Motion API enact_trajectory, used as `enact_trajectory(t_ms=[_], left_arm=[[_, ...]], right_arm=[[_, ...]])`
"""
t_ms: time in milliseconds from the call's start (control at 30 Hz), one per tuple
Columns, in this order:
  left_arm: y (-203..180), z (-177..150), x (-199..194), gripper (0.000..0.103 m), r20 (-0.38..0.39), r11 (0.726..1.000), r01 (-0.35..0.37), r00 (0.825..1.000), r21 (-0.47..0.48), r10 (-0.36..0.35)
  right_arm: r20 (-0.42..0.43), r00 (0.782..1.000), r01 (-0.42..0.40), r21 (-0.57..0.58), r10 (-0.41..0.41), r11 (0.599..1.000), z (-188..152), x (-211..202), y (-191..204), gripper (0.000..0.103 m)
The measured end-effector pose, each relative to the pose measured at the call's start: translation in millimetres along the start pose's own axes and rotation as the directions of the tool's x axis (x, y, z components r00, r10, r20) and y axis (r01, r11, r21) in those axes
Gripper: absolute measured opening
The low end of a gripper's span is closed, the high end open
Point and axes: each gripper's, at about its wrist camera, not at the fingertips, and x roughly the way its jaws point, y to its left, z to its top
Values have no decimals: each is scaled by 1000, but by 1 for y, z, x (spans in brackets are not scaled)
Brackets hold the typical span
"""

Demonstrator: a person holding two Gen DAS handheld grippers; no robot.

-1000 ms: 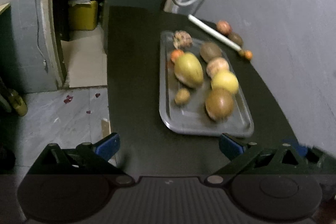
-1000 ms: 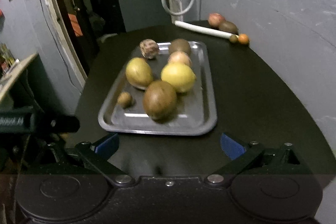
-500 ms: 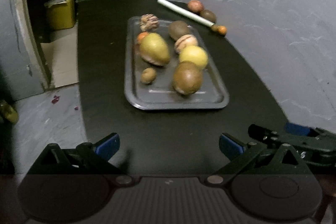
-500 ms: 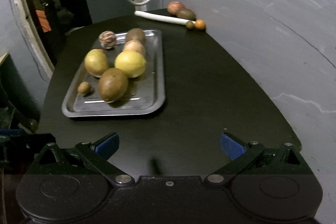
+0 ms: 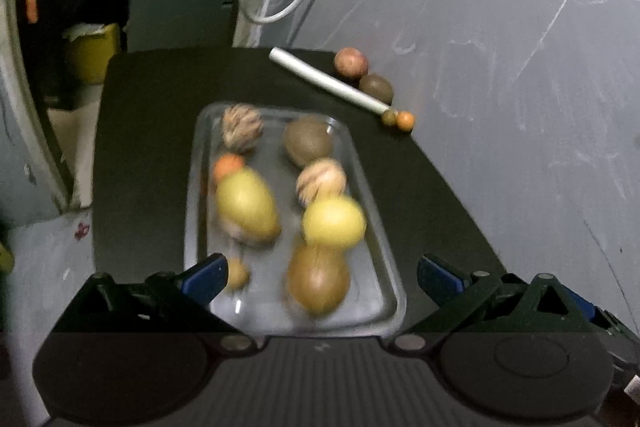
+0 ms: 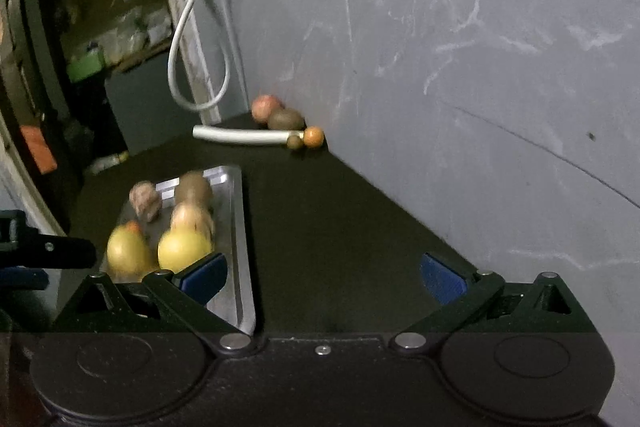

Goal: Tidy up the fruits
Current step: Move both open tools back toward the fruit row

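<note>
A metal tray (image 5: 372, 187) lies on the dark surface (image 5: 144, 155) and holds the fruits in two rows: a striped round one (image 5: 241, 128) at 11 o'clock, a small orange one (image 5: 227, 165) and a yellow-green oval (image 5: 247, 205) behind it, and a tiny brown one (image 5: 237, 273) nearest. The other row runs from a brown fruit (image 5: 307, 140) through a striped peach-coloured one (image 5: 321, 179) and a yellow one (image 5: 334, 221) to a large brown one (image 5: 318, 277). The left tongs (image 5: 318, 277) hang wide apart over the tray's near end, gripping nothing. At 1 o'clock, against the wall, four loose fruits (image 5: 351, 63) sit beside a white tube (image 5: 328, 81). The right tongs (image 6: 323, 277) gape wide over bare surface beside the tray.
</note>
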Motion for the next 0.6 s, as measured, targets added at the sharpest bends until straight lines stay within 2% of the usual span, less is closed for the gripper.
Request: enact_trajectory(t_ms=[100,200,333,467,600], left_arm=[[-9,33,17,102,7,999,2,1000,49,-3],[-16,67,39,102,18,991,11,1000,137,-14],[-20,106,77,102,49,962,-1,999,273,-13],[-25,134,119,102,88,906,-30,996,423,-8],[-36,151,164,102,112,828,-26,993,560,-45]], right_arm=[[-4,1000,-27,71,28,997,25,20,1,102],[-9,999,-31,135,32,990,55,47,5,102],[19,1000,-7,255,2,967,84,86,12,102],[95,995,-3,328,-30,945,95,121,22,102],[129,990,3,376,-55,927,105,164,30,96]])
